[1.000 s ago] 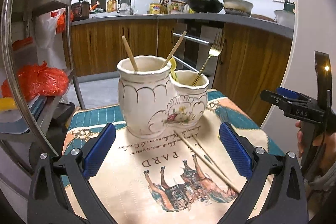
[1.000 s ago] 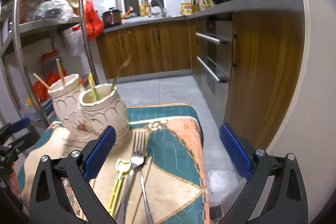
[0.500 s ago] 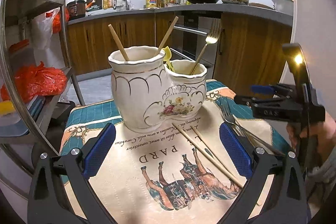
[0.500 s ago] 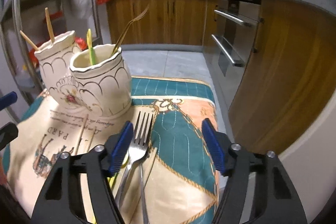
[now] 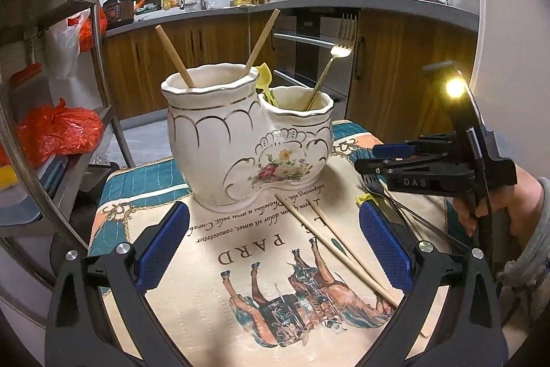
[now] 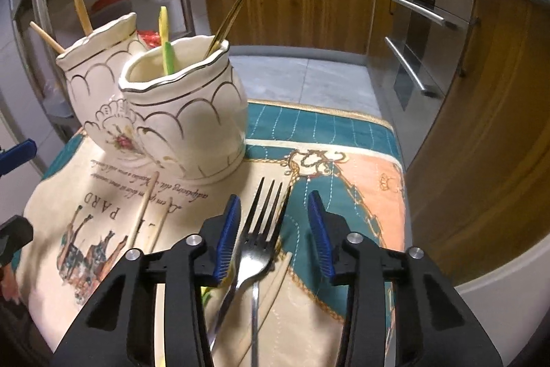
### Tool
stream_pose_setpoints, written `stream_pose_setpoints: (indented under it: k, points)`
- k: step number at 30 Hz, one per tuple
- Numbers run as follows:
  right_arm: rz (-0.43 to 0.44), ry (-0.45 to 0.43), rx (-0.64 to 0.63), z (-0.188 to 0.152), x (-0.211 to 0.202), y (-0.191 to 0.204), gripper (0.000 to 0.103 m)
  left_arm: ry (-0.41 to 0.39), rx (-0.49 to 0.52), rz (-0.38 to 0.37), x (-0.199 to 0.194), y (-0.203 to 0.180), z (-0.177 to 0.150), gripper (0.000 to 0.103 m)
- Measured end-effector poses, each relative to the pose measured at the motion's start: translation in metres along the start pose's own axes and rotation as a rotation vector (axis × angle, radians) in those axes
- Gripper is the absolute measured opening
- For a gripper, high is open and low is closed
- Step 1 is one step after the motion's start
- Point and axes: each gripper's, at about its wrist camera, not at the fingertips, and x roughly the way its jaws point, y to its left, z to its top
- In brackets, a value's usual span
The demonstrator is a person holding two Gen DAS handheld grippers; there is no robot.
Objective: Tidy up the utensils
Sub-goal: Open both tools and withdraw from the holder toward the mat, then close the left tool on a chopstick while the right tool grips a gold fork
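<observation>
right wrist view: the silver fork [image 6: 259, 239] lies flat on the desk cloth [image 6: 343, 140], long axis along the right gripper [image 6: 273, 231], tines toward the ceramic holder [image 6: 185, 122]. it lies between the closing jaws, nearer the left pad, not yet pinched. the left gripper [image 5: 273, 250], well aside, has jaws apart and empty.

Cream holder [image 5: 240, 140] with gold scallops and flowers, teal-and-peach horse-print cloth [image 5: 261, 267], blue fingers [image 6: 227, 236]
</observation>
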Motion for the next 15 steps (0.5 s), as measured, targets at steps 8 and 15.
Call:
stream_pose_setpoints:
  k: [8, 15]
  points:
    - [0.083, 0.026, 0.049, 0.001, 0.008, -0.01, 0.024, 0.014, -0.005, 0.003, 0.006, 0.0, 0.0, 0.097]
    - [0.084, 0.001, 0.041, 0.003, 0.003, -0.011, 0.003, 0.02, 0.003, 0.004, 0.007, -0.002, -0.001, 0.097]
